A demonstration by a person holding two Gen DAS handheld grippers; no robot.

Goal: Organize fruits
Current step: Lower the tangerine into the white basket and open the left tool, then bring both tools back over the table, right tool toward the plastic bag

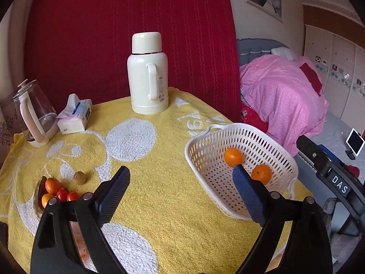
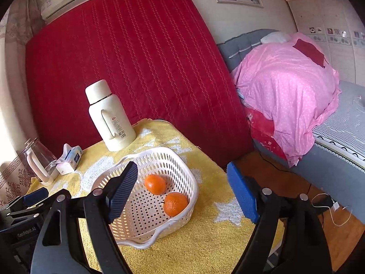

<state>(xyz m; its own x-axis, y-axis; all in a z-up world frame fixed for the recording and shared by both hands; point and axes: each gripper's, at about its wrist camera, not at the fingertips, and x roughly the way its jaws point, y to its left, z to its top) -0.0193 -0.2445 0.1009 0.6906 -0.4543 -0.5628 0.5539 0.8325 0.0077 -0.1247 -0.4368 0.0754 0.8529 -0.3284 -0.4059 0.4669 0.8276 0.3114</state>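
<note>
While both grippers stand wide with nothing between the pads, left gripper [image 1: 181, 182] hovers over the yellow towel [image 1: 159, 159]; right gripper [image 2: 182, 182] nearby. Two oranges [image 2: 155, 183] lie in the white basket [image 2: 182, 159]; remaining fruit pile [image 1: 57, 191] near left.

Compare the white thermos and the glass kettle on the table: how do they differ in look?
The white thermos is opaque and cream-white, while the glass kettle is see-through with only a cream handle. The thermos stands at the table's far edge; the kettle sits at the left edge beside the tissue pack. Both are upright and have a side handle.
</note>
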